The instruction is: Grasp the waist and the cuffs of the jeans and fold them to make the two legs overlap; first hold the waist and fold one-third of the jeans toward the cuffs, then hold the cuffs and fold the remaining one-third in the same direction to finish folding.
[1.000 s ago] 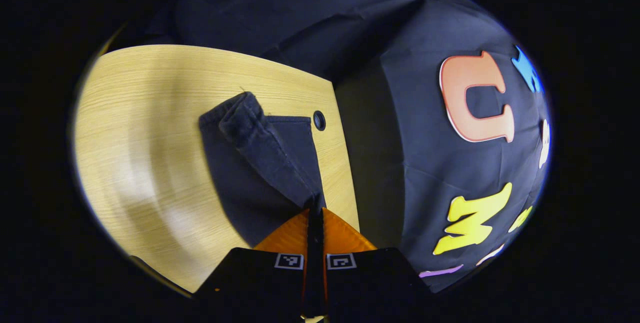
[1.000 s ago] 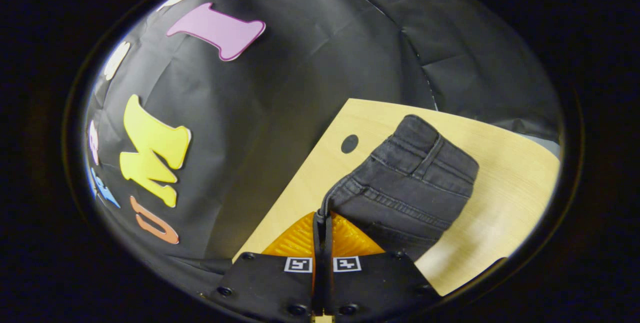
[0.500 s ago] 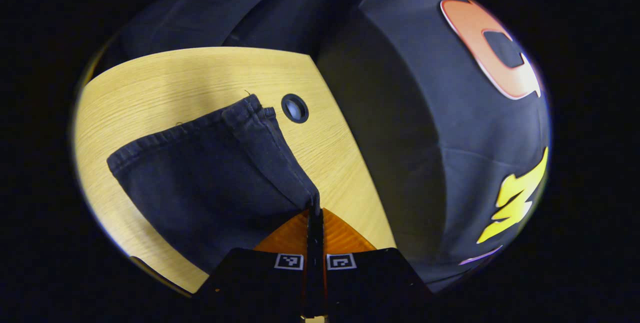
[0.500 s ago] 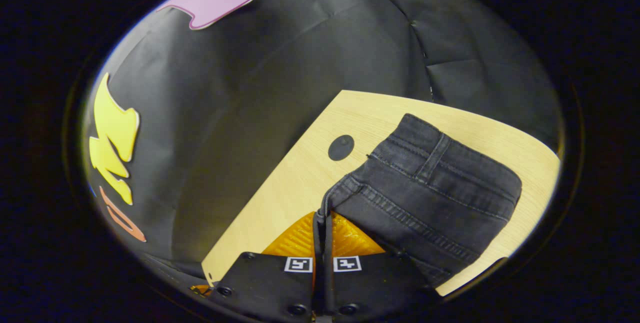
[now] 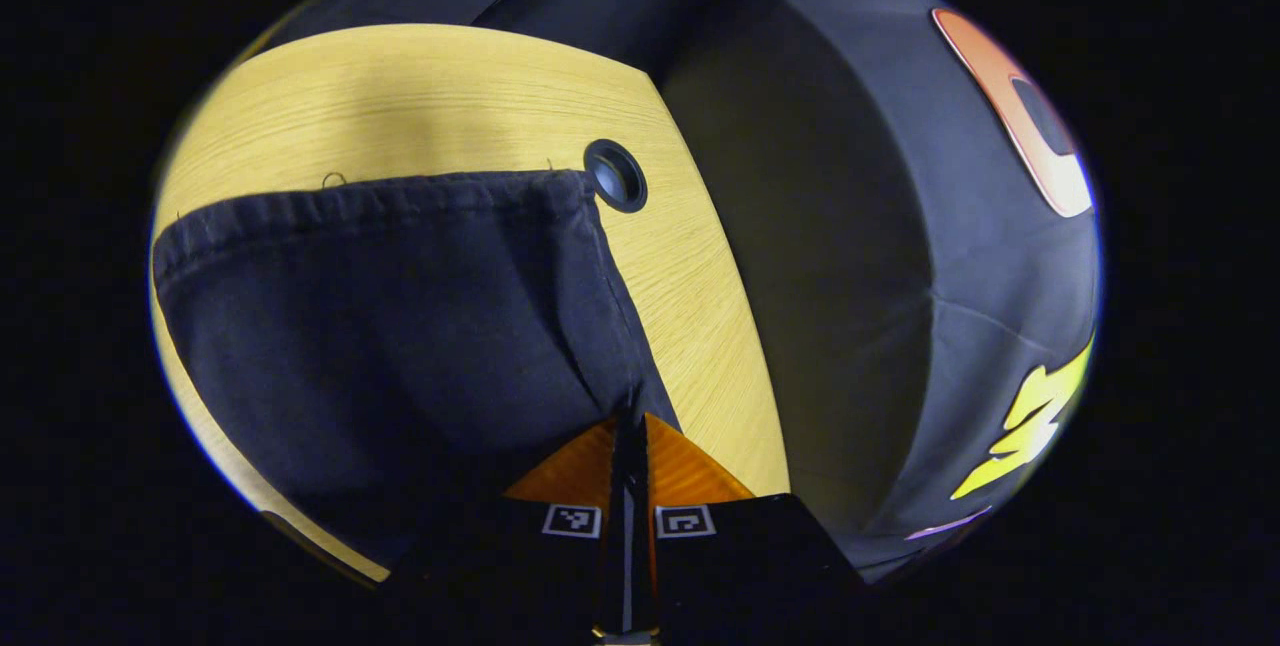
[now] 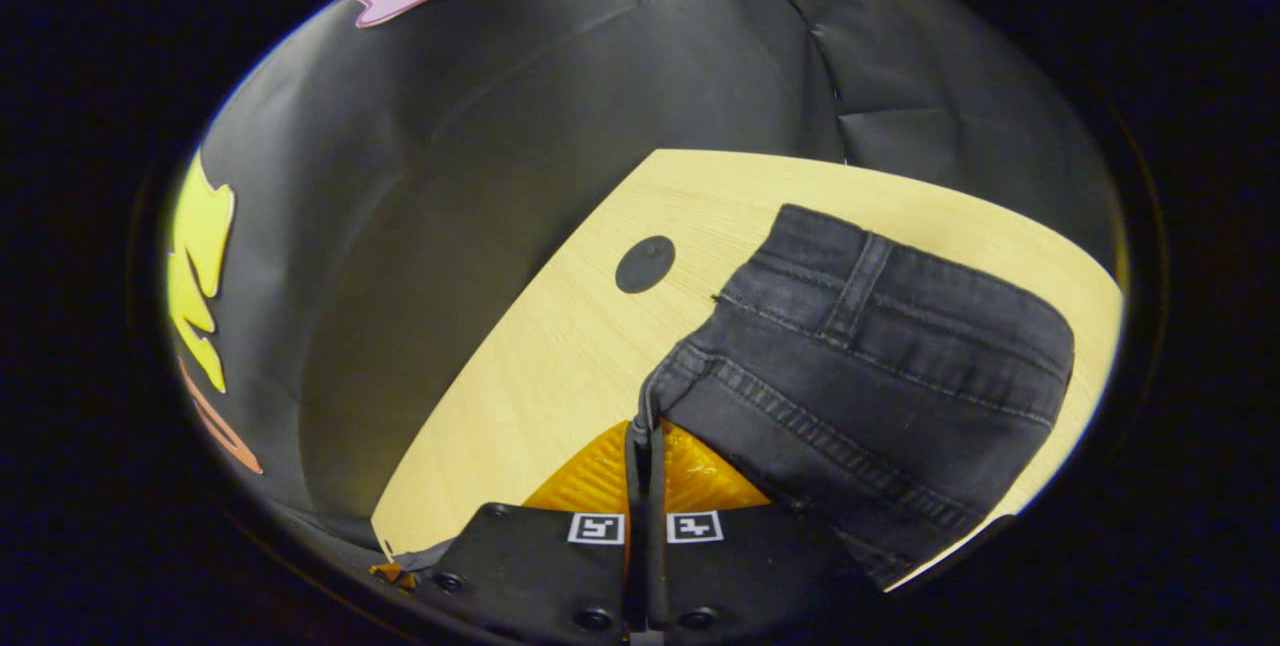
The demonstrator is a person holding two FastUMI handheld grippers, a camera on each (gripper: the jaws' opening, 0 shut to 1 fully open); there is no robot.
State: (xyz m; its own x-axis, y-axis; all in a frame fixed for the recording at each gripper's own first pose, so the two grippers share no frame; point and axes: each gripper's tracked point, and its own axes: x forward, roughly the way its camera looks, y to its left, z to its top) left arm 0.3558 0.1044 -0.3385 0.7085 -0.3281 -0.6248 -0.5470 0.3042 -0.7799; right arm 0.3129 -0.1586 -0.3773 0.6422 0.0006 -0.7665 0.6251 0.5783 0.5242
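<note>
Dark jeans [image 5: 400, 326] lie spread on the wooden table [image 5: 450, 96] in the left gripper view, their stitched cuff hem [image 5: 380, 201] running across the far side. My left gripper [image 5: 630, 418] is shut on the cloth's near right edge. In the right gripper view, the waist end of the jeans [image 6: 870, 366] lies on the table [image 6: 540, 356], with the waistband and a belt loop [image 6: 860, 276] facing away. My right gripper [image 6: 645, 423] is shut on the near left corner of that waist end.
A round cable hole [image 5: 615, 176] sits in the table just beyond the hem's right corner; the same kind of hole [image 6: 645, 263] lies left of the waistband. The table's edge [image 5: 740, 326] drops off close beside each gripper, with the booth's black cloth wall behind.
Both grippers have come down closer to the table with the jeans still in them. The bunched cuff end has opened out wide and flat; the waist end fills more of the view.
</note>
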